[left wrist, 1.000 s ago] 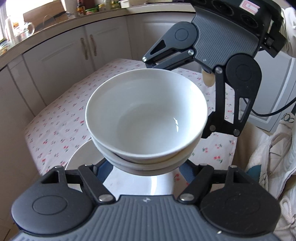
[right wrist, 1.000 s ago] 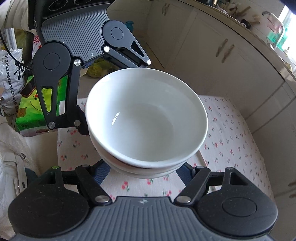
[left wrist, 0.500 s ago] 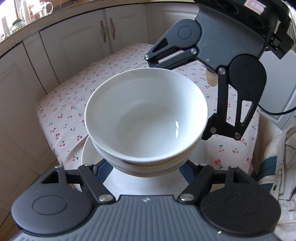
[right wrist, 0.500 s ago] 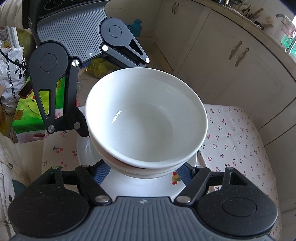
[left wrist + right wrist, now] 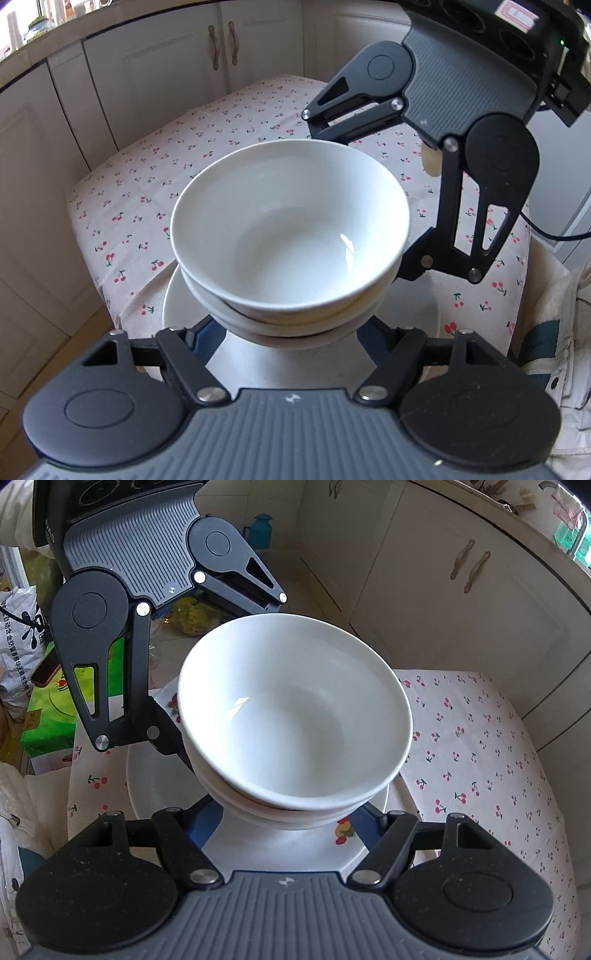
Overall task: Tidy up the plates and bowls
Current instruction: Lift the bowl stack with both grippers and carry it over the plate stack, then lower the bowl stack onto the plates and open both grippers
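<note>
Two nested white bowls fill the middle of both views. My left gripper is shut on the stack's near side. My right gripper is shut on the opposite side, and shows across the bowls in the left wrist view. The left gripper shows likewise in the right wrist view. The stack hangs a little above a white plate with a fruit print, on the cherry-print tablecloth. The fingertips are hidden under the bowls.
Beige cabinets run along the far side of the table. Past the table edge are a green box, bags and a blue kettle on the floor. White fabric lies at the right.
Both grippers carried the bowl stack over the table and lower. The plate has come into view directly beneath the bowls. The grip has not changed.
</note>
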Motion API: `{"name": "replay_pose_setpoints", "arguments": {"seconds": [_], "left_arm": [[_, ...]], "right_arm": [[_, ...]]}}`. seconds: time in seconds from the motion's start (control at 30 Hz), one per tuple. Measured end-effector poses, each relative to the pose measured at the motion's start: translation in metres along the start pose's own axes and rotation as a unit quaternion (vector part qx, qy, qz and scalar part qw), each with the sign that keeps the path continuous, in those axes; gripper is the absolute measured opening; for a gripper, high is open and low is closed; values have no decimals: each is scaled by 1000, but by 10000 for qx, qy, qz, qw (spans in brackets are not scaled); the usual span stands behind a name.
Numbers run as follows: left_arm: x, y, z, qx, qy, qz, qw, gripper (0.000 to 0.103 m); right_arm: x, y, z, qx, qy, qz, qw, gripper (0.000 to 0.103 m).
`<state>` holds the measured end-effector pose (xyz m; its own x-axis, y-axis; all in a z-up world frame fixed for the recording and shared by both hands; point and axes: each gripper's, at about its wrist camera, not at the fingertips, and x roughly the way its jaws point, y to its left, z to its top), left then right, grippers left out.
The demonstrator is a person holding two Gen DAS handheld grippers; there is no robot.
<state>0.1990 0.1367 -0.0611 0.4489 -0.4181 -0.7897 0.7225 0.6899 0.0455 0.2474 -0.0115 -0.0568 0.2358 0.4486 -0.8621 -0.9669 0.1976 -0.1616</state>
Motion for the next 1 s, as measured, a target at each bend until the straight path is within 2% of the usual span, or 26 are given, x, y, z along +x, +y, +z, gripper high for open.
{"name": "replay_pose_setpoints", "arguments": {"seconds": [0.5, 0.53, 0.6, 0.67, 0.87, 0.93, 1.0], "left_arm": [[0, 0, -6, 12, -195, 76, 9998, 78], [-1, -1, -7, 21, -216, 115, 9997, 78], [-4, -5, -8, 69, -303, 250, 9992, 89], [-9, -8, -10, 49, -386, 330, 9987, 94], [-23, -22, -17, 35, -391, 625, 9973, 97], [-28, -29, -21, 7, -379, 825, 9959, 97], [-37, -35, -25, -102, -456, 982, 9941, 97]], "right_arm": [[3, 1, 0, 105, 1, -135, 9999, 80], [2, 2, 0, 105, 4, -199, 9997, 82], [1, 4, 0, 181, 11, -248, 9995, 82], [-2, 5, -1, 270, 29, -346, 9990, 87], [-15, 12, -4, 551, 30, -589, 9967, 96], [-21, 17, -6, 613, -3, -695, 9957, 101], [-29, 22, -8, 684, -47, -802, 9944, 101]]}}
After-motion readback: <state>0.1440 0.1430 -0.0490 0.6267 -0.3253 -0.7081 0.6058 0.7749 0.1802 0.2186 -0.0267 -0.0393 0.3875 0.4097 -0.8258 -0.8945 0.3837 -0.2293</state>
